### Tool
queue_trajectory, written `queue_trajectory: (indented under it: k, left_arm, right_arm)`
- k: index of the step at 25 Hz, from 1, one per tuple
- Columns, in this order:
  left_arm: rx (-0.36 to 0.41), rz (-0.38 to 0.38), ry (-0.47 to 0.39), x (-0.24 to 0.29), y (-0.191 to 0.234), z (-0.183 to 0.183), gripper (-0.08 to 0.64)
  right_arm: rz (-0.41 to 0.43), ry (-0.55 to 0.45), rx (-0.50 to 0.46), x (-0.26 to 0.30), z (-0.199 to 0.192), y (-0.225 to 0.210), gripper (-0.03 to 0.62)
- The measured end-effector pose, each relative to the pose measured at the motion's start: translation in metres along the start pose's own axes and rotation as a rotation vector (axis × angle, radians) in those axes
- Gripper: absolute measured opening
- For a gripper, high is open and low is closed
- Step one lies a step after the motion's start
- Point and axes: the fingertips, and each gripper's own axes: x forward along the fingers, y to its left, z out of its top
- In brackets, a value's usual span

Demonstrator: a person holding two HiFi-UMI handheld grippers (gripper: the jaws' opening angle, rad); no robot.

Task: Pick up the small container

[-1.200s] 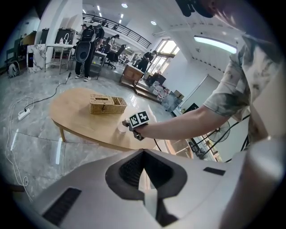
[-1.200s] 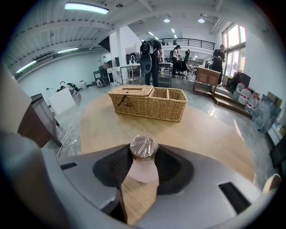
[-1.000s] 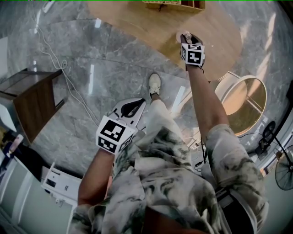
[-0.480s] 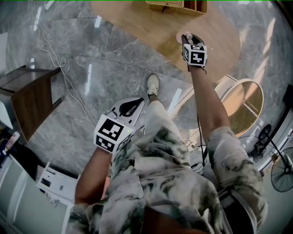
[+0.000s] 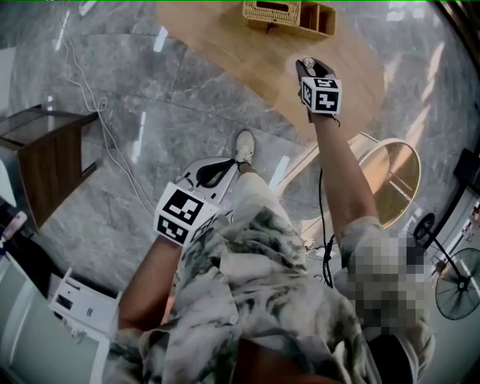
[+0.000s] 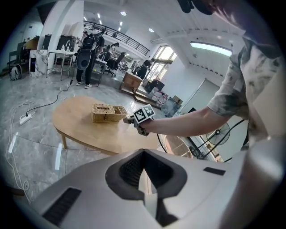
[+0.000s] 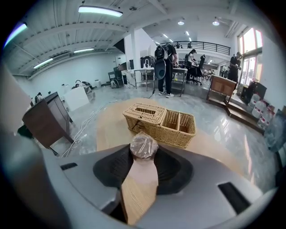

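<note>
At the far right of the head view, your right gripper (image 5: 306,67) reaches out over the pale oval wooden table (image 5: 225,41). Its marker cube faces up and your right arm is stretched forward. Seen in the right gripper view, the right gripper (image 7: 143,155) is clenched on the small round container with a crinkled translucent cover (image 7: 143,144). The dark pads (image 7: 119,164) press its left and right sides at the jaw tips, and bare table top (image 7: 136,192) shows through the wedge behind it. You cannot tell from any view whether the container rests on the table or hangs just clear of it. Just beyond the container lies the rectangular woven wicker basket (image 7: 161,123), with a lidded part at left and two open compartments at right. The head view places this basket (image 5: 289,15) at the table's far edge.

Your left gripper (image 5: 217,174) hangs low at near left, over the grey marble floor (image 5: 172,82) and well apart from the table. In the left gripper view, the left gripper (image 6: 144,154) has its jaws drawn together with nothing between them. That view looks across at the right gripper (image 6: 127,120), the table (image 6: 85,129) and the basket (image 6: 106,112).

A dark brown wooden side table (image 5: 46,150) stands at left, with a white cable (image 5: 94,105) trailing beside it.
</note>
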Motion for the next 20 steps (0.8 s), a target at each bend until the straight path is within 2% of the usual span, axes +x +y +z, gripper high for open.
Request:
queue_trajectory:
  k: [20]
  left_arm:
    - [0.02, 0.027, -0.082, -0.032, -0.022, 0.042, 0.021]
  right_arm:
    - [0.131, -0.05, -0.09, -0.095, 0.098, 0.022, 0.16]
